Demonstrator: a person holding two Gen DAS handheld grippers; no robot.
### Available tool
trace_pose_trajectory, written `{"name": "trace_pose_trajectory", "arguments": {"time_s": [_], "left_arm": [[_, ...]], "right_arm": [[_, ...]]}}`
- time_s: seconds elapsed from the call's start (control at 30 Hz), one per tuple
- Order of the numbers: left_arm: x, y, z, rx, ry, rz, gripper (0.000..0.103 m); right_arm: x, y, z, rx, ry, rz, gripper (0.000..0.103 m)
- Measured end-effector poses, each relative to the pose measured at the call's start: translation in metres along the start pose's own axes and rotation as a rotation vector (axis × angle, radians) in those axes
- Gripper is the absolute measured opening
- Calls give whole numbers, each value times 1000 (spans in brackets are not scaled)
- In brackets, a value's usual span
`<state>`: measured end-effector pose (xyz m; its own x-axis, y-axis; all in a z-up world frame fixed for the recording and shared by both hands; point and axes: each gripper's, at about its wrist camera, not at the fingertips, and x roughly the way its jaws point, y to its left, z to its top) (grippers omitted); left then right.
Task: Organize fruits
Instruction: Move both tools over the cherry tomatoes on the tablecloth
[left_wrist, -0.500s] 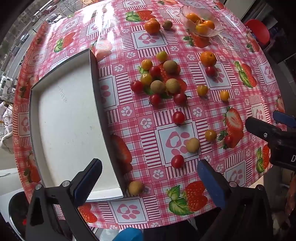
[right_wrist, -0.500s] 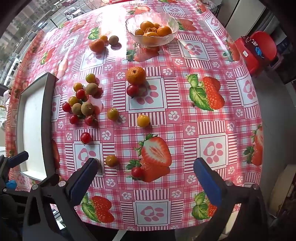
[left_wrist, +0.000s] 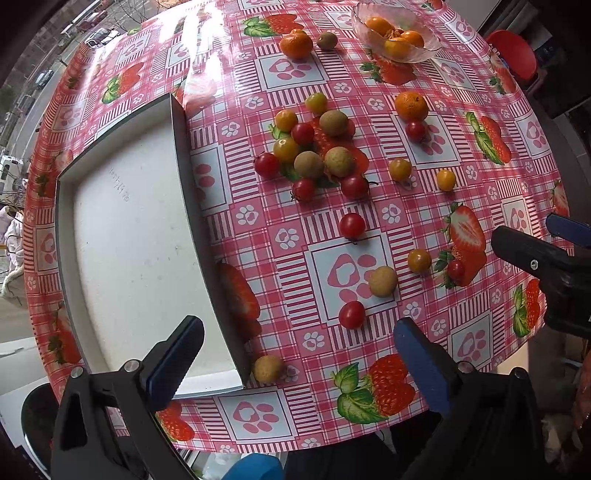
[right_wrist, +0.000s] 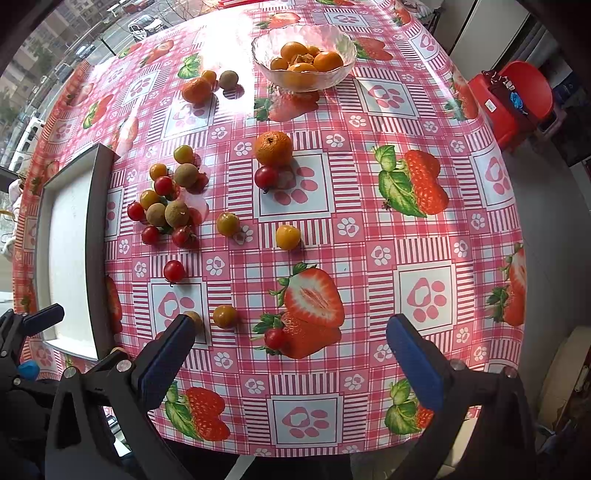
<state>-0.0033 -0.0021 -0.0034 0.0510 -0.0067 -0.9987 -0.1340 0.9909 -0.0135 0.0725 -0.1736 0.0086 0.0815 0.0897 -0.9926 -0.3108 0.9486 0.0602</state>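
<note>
Many small fruits lie on a pink strawberry-print tablecloth: a cluster of cherry tomatoes and longans (left_wrist: 314, 155) (right_wrist: 170, 206), tangerines (left_wrist: 411, 106) (right_wrist: 273, 147), and loose ones near the front, such as a red tomato (left_wrist: 351, 314) and a longan (left_wrist: 383, 281). A glass bowl (left_wrist: 432, 50) (right_wrist: 258, 55) at the back holds orange fruits. A white tray (left_wrist: 66, 206) (right_wrist: 99, 236) lies empty at the left. My left gripper (left_wrist: 295, 354) is open and empty above the front edge. My right gripper (right_wrist: 291, 354) is open and empty, also seen from the left wrist (left_wrist: 532, 254).
A red plastic stool (right_wrist: 517, 99) stands beyond the table's right edge. A longan (left_wrist: 267, 368) rests against the tray's near corner. The table edge runs just under both grippers. A street with cars shows beyond the far left.
Both views have shifted only slightly; the grippers stay open and no fruit has moved.
</note>
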Motion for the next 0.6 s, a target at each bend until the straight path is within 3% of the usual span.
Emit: {"name": "trace_pose_trajectory", "arguments": {"time_s": [0.6], "left_arm": [[4,-2,2,-32,28,19,103]], "right_arm": [[4,-3,-2,13,12,-16,103]]}}
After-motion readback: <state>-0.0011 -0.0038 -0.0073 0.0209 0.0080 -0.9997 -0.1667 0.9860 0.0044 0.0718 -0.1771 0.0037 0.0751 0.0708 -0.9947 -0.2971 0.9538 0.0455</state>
